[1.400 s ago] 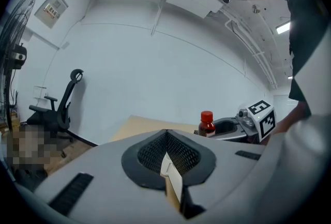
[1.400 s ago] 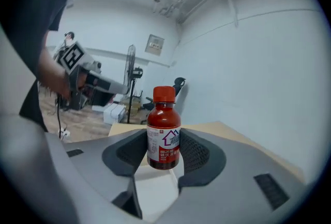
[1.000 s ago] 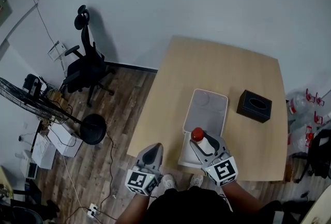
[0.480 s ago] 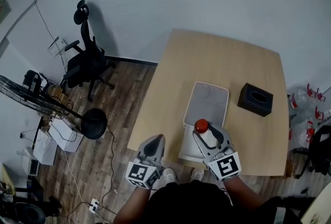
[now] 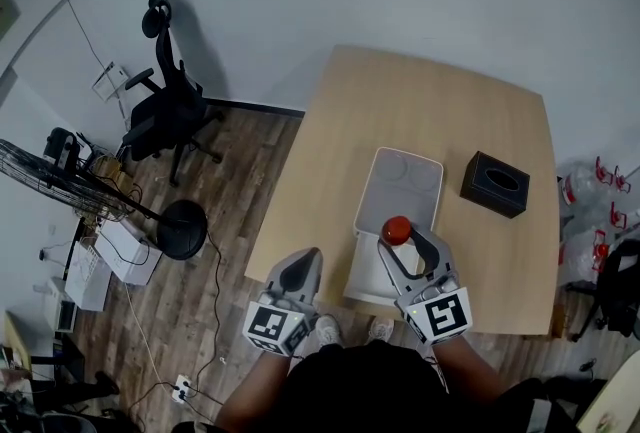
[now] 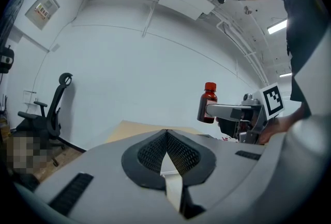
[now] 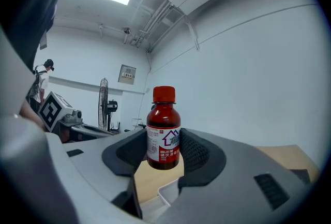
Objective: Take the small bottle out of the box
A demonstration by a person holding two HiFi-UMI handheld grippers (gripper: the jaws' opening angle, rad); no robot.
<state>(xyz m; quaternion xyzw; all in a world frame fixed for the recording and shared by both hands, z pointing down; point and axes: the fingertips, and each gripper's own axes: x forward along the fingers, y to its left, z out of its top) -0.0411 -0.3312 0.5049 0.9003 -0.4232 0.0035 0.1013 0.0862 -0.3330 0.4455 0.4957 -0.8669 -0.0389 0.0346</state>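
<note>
A small brown bottle (image 7: pixel 163 135) with a red cap and a red-and-white label stands upright between the pads of my right gripper (image 7: pixel 163 149), which is shut on its body. In the head view the bottle (image 5: pixel 397 229) hangs in the air above the near end of the white box (image 5: pixel 372 189), held by my right gripper (image 5: pixel 403 241). My left gripper (image 5: pixel 303 266) is shut with nothing in it, off the table's near-left edge, apart from the box. In the left gripper view the closed left gripper (image 6: pixel 165 134) points toward the held bottle (image 6: pixel 208 103).
The box rests on a light wooden table (image 5: pixel 420 111), with what looks like its white lid (image 5: pixel 362 283) at its near end. A black tissue box (image 5: pixel 494 184) sits to the right. An office chair (image 5: pixel 165 111) and a fan (image 5: pixel 60 183) stand on the floor at the left.
My right gripper has carried the bottle upward and a little farther from me, above the box. The left gripper has stayed about where it was.
</note>
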